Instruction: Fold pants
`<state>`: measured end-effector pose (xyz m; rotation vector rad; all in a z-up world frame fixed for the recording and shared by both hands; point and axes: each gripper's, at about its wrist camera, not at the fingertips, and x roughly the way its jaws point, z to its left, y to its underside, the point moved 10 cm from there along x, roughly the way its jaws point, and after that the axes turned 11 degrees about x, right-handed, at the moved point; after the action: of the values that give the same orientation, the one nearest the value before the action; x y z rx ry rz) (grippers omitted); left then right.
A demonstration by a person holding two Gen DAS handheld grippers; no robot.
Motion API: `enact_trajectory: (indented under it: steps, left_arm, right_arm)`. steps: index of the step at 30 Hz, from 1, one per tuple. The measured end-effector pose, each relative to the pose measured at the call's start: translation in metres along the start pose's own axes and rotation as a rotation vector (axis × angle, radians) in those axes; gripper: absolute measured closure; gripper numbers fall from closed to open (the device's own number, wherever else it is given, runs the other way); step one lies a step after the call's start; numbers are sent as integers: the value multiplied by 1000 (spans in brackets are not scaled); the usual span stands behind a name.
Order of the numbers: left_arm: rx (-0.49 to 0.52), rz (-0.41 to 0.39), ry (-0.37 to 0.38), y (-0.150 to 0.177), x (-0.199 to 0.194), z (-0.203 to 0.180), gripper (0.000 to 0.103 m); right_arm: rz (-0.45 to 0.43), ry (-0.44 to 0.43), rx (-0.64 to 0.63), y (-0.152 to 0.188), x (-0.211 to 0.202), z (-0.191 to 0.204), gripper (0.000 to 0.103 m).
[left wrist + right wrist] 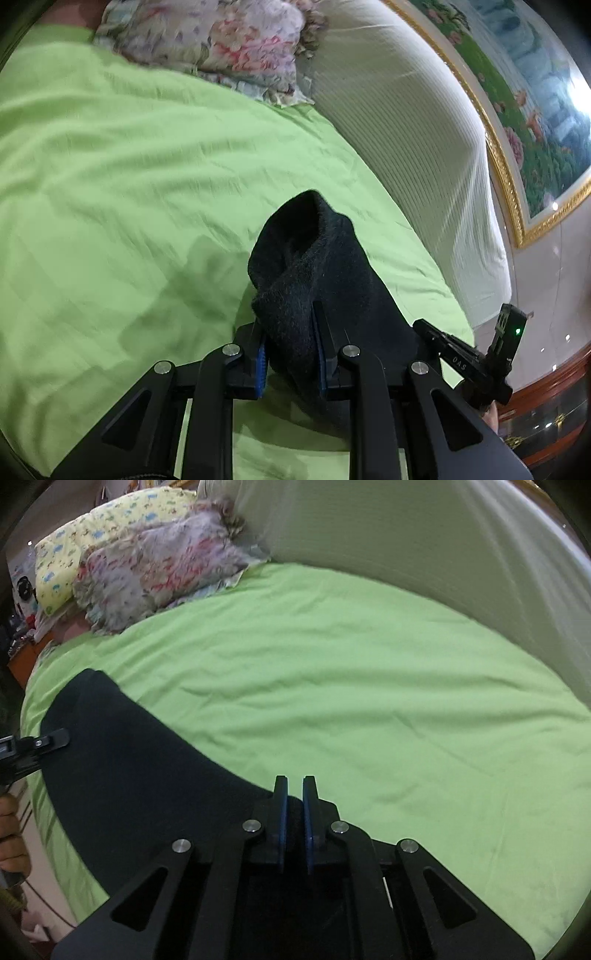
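Green sheet [332, 672] open ahead; pillows [155, 572], headboard [424, 542] apparently bound far edge.

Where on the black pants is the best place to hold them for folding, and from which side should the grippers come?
Probably at an edge, one end each, as now: the left gripper pinches a bunched end of the black pants, the right gripper the other edge. Come from the near side of the green sheet, angled downward; the cloth spans between them.
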<state>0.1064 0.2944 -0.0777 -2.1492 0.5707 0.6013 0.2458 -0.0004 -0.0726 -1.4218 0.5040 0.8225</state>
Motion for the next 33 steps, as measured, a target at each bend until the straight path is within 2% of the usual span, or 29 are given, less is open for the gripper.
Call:
enact_trajectory:
  steps: [3, 4, 6, 8, 9, 10, 12, 13, 15, 16, 17, 18, 23, 29, 33]
  left_arm:
    - [39, 27, -48, 6, 9, 6, 83]
    - [59, 44, -77, 10, 15, 9, 83]
    - [99, 82, -131, 16, 23, 13, 79]
    - [125, 78, -159, 14, 19, 15, 70]
    - [137, 62, -177, 11, 12, 15, 62]
    - [151, 35, -207, 7, 4, 16, 49]
    - [171, -12, -235, -2, -10, 15, 45]
    - [173, -21, -232, -6, -16, 13, 45]
    - [177, -28, -214, -10, -22, 5, 45]
    - [186, -29, -203, -11, -23, -2, 45]
    - [200, -27, -196, -11, -23, -9, 44]
    - [216, -20, -189, -10, -21, -17, 40]
    - [321, 36, -107, 11, -1, -75, 37]
    - [480, 153, -1, 59, 37, -152, 37]
    - [589, 232, 65, 89, 63, -204, 35]
  right_arm:
    - [-4, 46, 7, 2, 18, -6, 98]
    - [-1, 49, 24, 2, 25, -7, 102]
    - [14, 41, 83, 5, 33, -21, 102]
    - [27, -11, 157, 8, 30, -32, 101]
    - [29, -34, 198, 11, 24, -37, 101]
    - [24, -48, 226, 13, 17, -41, 99]
    - [-5, -67, 271, 20, -3, -51, 96]
    - [-19, -73, 287, 25, -13, -55, 93]
    - [-47, -87, 329, 39, -36, -64, 75]
    - [-64, -89, 350, 46, -47, -70, 54]
    - [-89, -85, 368, 53, -59, -75, 41]
    - [-113, -33, 400, 61, -72, -85, 41]
    - [-216, 3, 524, 102, -131, -123, 41]
    - [-279, 121, 747, 176, -186, -186, 41]
    - [-314, 200, 832, 212, -215, -225, 41]
